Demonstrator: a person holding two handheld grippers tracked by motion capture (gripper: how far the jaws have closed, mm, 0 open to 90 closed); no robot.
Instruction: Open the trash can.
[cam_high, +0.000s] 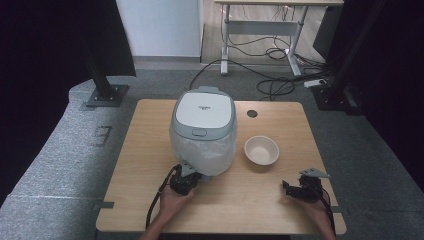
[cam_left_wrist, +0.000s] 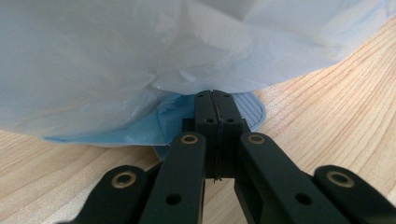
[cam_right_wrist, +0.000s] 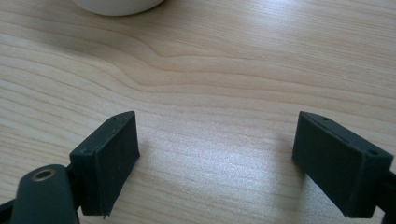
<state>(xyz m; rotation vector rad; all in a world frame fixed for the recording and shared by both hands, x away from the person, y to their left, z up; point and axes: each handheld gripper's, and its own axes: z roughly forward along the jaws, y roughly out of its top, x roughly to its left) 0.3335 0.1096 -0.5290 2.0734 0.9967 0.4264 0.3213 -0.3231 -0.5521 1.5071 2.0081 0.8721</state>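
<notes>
A white and grey rice cooker (cam_high: 203, 112) stands on the wooden table (cam_high: 145, 150), its body wrapped in a thin clear plastic bag (cam_high: 205, 150). My left gripper (cam_high: 196, 176) lies at the cooker's near base. In the left gripper view its jaws (cam_left_wrist: 215, 95) are pressed together at the bag's lower hem (cam_left_wrist: 177, 79), with a sliver of film in the seam. A grey ribbed foot (cam_left_wrist: 250, 109) of the cooker shows just behind. My right gripper (cam_high: 286, 189) rests near the table's front right, and its jaws (cam_right_wrist: 215, 135) stand wide apart over bare wood.
An empty cream bowl (cam_high: 261, 149) sits right of the cooker, its rim also at the top of the right gripper view (cam_right_wrist: 116, 5). A round cable hole (cam_high: 252, 113) lies at the table's back. Black stands, a desk and floor cables are beyond.
</notes>
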